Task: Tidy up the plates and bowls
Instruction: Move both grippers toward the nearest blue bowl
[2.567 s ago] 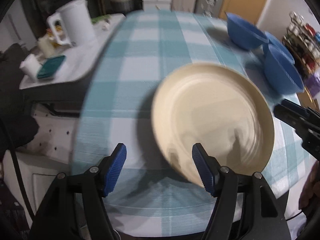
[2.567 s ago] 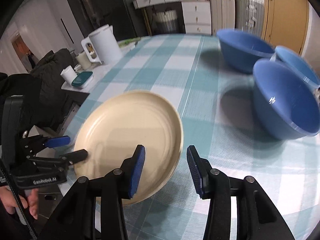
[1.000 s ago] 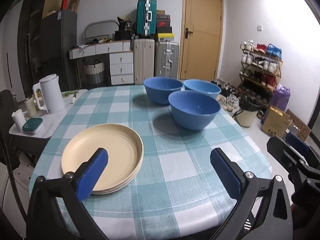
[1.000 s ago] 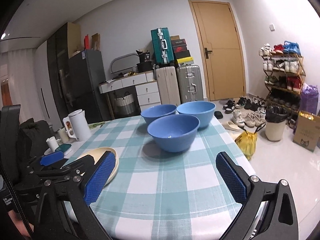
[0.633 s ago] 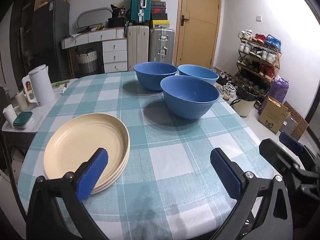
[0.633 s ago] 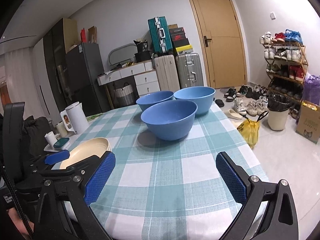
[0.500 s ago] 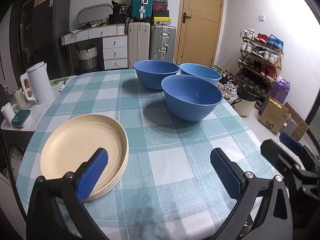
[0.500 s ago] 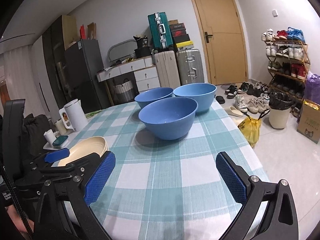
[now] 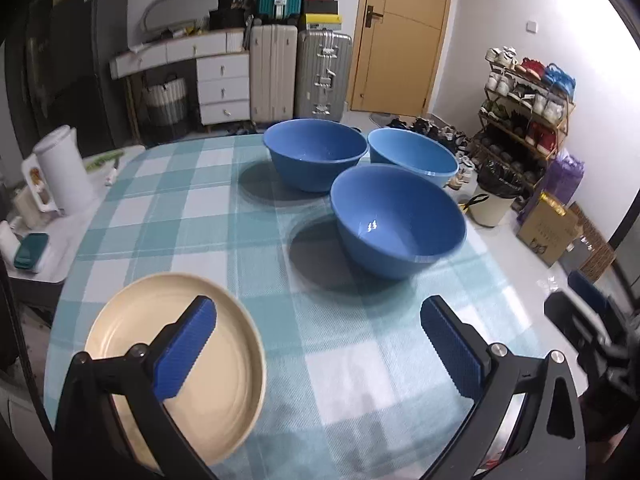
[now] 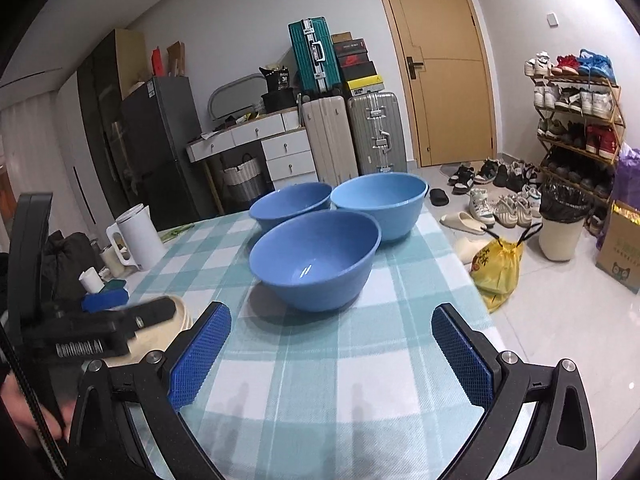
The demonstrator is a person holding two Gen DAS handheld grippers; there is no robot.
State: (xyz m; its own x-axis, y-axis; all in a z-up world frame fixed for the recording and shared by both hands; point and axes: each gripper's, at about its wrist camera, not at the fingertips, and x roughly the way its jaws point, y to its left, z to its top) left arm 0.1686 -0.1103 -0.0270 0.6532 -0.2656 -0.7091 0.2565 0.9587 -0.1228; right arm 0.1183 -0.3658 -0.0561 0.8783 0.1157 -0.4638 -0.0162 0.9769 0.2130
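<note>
Here both the left tool (image 9: 318,344) and right tool (image 10: 331,354) hover released, level over the table (image 9: 352,364).

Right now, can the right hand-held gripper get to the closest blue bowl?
Probably yes. The right hand-held gripper is open, facing the nearest blue bowl, with only bare tablecloth between them.

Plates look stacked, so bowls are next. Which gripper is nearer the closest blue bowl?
Right, though narrowly. The right gripper faces the nearest bowl head-on; the left gripper sits left of it, over the plates.
</note>
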